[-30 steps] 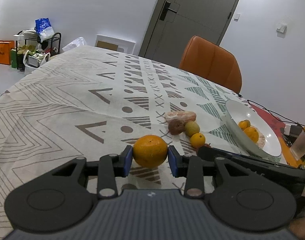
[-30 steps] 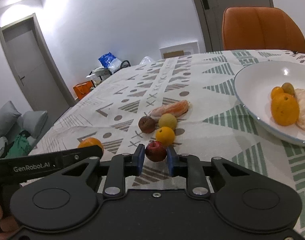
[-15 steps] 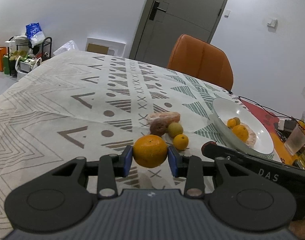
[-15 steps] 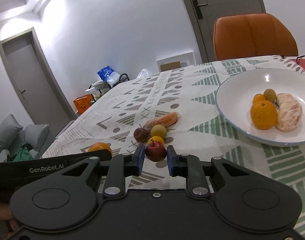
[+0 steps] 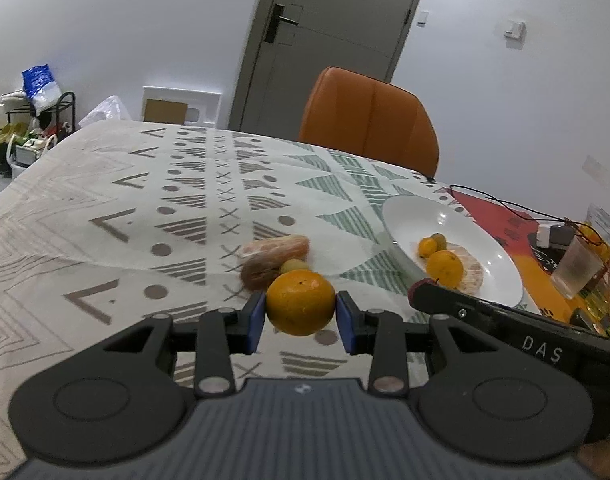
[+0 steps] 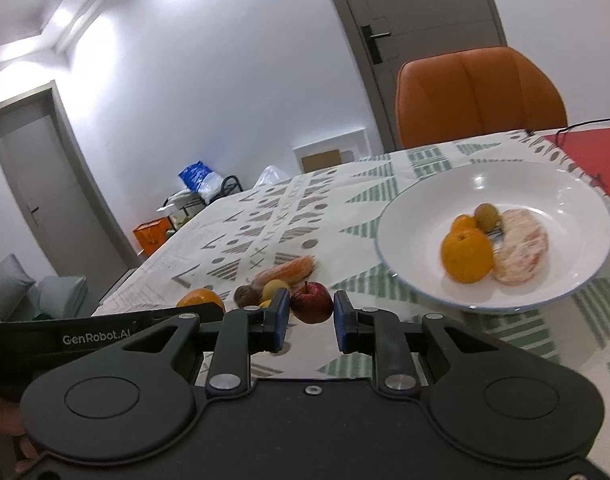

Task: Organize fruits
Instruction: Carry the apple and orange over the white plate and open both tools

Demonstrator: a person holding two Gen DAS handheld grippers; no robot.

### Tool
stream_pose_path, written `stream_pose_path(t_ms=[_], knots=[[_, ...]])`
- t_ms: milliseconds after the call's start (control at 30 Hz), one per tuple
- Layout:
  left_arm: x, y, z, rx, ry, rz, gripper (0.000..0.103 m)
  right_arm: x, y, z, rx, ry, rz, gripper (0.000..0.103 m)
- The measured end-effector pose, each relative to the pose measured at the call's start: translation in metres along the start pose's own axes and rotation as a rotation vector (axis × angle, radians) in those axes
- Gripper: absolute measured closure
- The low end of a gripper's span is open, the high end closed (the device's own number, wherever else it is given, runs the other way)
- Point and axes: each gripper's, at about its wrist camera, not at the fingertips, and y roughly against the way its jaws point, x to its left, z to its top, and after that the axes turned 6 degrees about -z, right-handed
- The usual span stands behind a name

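Note:
My left gripper is shut on a large orange and holds it above the table. My right gripper is shut on a small red apple, also lifted. The white plate lies to the right and holds an orange, a small orange, a green fruit and a peeled citrus. The plate shows in the right wrist view too. On the cloth remain a peeled segment, a brown fruit and a green fruit.
An orange chair stands behind the table. A glass, cables and clutter sit at the far right edge. The patterned tablecloth stretches left and back. A shelf with bags stands on the floor at the left.
Both grippers have risen and moved toward the plate with their fruits held. The plate looks closer and more central in the right wrist view.

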Motion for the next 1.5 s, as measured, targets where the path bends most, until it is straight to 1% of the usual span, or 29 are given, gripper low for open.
stream_pose_path(t_ms=[567,733,1067,1400,1467,1500], knots=[[-0.039,-0.022,0.012,0.006,-0.08,-0.063,0.067,-0.039,0.02,0.012,-0.072,-0.015,-0.118,0.081],[-0.053,-0.032,0.017,0.012,-0.106,-0.083,0.067,-0.054,0.024,0.014,-0.088,-0.034,-0.141,0.081],[-0.075,-0.056,0.021,0.032,-0.145,-0.11,0.067,-0.084,0.027,0.014,-0.091,-0.088,-0.193,0.081],[-0.084,-0.077,0.027,0.051,-0.16,-0.114,0.067,-0.103,0.022,0.019,-0.102,-0.105,-0.243,0.081],[-0.085,-0.082,0.028,0.055,-0.16,-0.112,0.067,-0.106,0.02,0.02,-0.101,-0.108,-0.258,0.079],[-0.085,-0.084,0.029,0.057,-0.159,-0.112,0.066,-0.108,0.02,0.021,-0.104,-0.111,-0.273,0.075]])
